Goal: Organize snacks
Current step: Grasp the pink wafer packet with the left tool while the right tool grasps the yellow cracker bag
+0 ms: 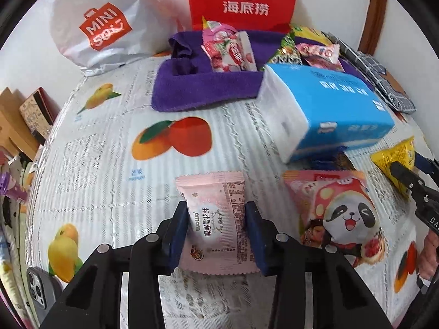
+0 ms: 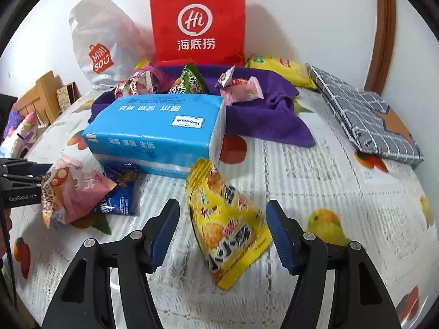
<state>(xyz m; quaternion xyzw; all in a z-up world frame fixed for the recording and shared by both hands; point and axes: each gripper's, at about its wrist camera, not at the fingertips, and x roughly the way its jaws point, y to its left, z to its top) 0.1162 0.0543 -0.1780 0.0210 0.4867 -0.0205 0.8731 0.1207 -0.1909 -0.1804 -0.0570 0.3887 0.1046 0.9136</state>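
Fruit-printed white tablecloth (image 1: 109, 164) carries a purple towel (image 1: 208, 93) collecting snacks. Left gripper (image 1: 216, 233) pinches a flat pink snack packet (image 1: 216, 219), apparently towel-bound; right gripper (image 2: 223, 235) stands open around a yellow triangular pouch (image 2: 227, 224).
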